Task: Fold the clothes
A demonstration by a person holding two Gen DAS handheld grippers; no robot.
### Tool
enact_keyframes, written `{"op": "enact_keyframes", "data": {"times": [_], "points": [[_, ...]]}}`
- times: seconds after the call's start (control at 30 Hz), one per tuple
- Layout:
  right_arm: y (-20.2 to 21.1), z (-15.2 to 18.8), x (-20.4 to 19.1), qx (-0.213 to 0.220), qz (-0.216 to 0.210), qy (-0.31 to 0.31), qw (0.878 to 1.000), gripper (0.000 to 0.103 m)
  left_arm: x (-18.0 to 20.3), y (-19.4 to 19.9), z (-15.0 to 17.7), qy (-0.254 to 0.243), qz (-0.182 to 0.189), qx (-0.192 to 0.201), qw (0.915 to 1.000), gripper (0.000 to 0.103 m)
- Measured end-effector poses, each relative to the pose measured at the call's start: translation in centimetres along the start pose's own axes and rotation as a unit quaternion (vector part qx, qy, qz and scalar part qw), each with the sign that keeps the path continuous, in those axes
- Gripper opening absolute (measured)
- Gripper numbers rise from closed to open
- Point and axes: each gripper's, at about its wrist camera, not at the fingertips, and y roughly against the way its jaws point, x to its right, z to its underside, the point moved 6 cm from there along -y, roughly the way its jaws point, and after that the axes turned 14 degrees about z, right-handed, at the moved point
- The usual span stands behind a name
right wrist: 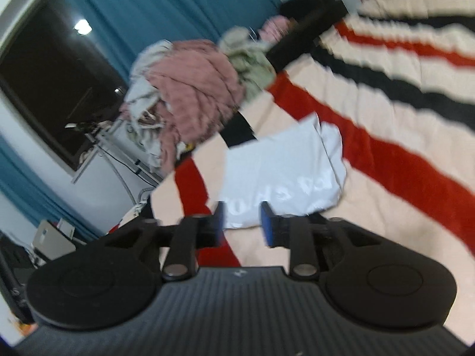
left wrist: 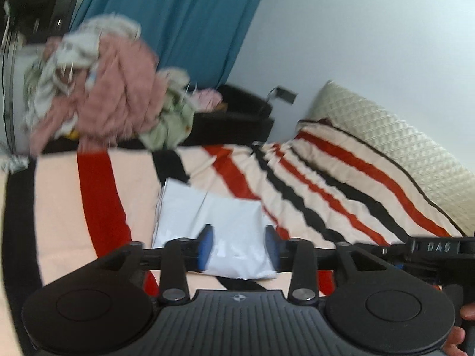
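Note:
A folded white garment (left wrist: 213,219) lies on the striped bedspread (left wrist: 89,192), just ahead of my left gripper (left wrist: 239,247), which is open with the cloth showing between its blue pads. In the right wrist view the same white garment (right wrist: 282,166), with faint lettering, lies ahead of my right gripper (right wrist: 242,222), also open and holding nothing. A heap of unfolded clothes (left wrist: 98,95), pink, white and pale green, sits at the far end of the bed; the clothes heap (right wrist: 193,89) is blurred in both views.
A cream quilted pillow (left wrist: 400,154) rests against the white wall at the right. A black container (left wrist: 237,115) with a pink item stands beyond the bed. Teal curtains (left wrist: 184,20) hang behind. A dark window (right wrist: 53,83) and floor clutter lie left of the bed.

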Motion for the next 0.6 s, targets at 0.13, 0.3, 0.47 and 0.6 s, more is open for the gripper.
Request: {"op": "enact_keyframes", "data": {"times": [0.13, 0.3, 0.47, 0.6], "points": [[5.3, 0.3, -1.1, 0.061, -0.011, 0.028, 0.998, 0.093, 3.8, 4.5, 1.0, -0.033, -0.008, 0.026, 0.9991, 0.081], [9.6, 2.4, -1.6, 0.093, -0.001, 0.066, 0.993, 0.093, 8.5, 10.1, 2.4, -0.072, -0.018, 0.059, 0.9955, 0.102], [12.2, 5.5, -1.7, 0.129, 0.002, 0.094, 0.987, 0.093, 10.9, 14.2, 4.7, -0.087, -0.037, 0.077, 0.9925, 0.103], [13.3, 8.1, -1.7, 0.150, 0.002, 0.109, 0.983, 0.093, 10.9, 15.7, 6.6, -0.087, -0.056, 0.087, 0.9908, 0.103]]}}
